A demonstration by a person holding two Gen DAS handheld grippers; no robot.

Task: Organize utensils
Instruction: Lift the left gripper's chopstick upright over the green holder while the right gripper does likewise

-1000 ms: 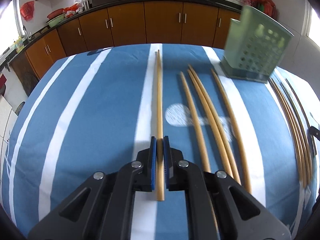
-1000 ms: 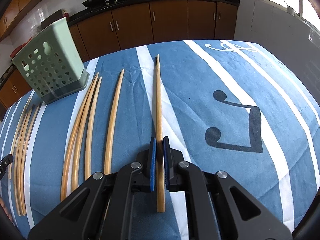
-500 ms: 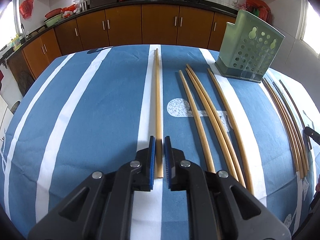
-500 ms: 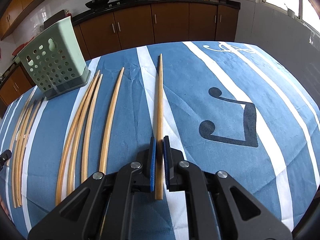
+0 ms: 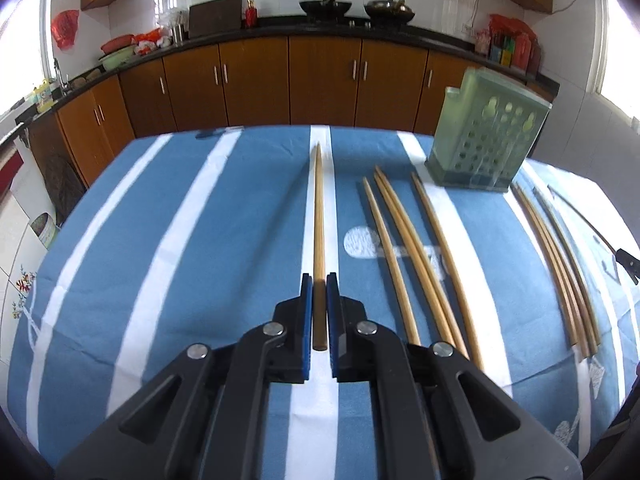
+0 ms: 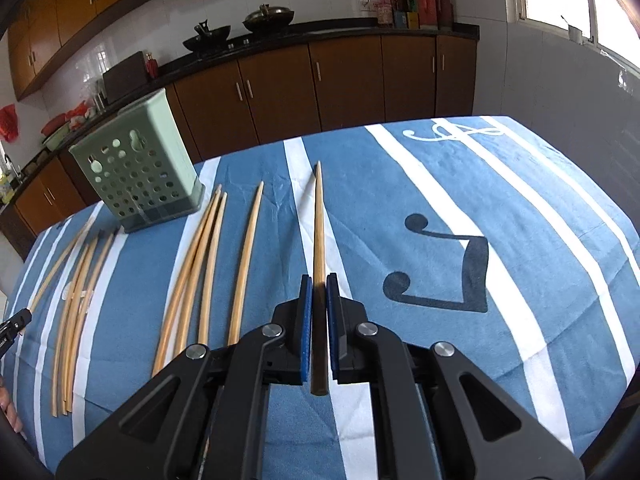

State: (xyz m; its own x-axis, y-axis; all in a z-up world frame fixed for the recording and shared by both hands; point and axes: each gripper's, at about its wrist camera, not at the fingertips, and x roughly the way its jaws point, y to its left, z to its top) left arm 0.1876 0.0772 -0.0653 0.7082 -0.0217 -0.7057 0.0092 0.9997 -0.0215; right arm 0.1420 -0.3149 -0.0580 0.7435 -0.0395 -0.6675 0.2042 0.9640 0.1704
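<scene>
Both clamped on single chopsticks: left gripper [image 5: 319, 280] on one chopstick [image 5: 318, 216], right gripper [image 6: 319, 280] on another [image 6: 319, 220]. Lifted off the striped tablecloth [image 5: 200, 240] since a second ago, right higher. Next, probably, into the green perforated holder [image 6: 138, 168] at far left

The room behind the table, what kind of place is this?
Most likely a home kitchen: brown cabinets under a dark countertop, woks on the stove, and condiment bottles by the window.

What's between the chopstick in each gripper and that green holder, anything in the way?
Nothing upright blocks either one. In the right gripper view, the held chopstick has four loose chopsticks lying flat between it and the holder. The left gripper sees the same across its chopstick; lifting clears them.
</scene>
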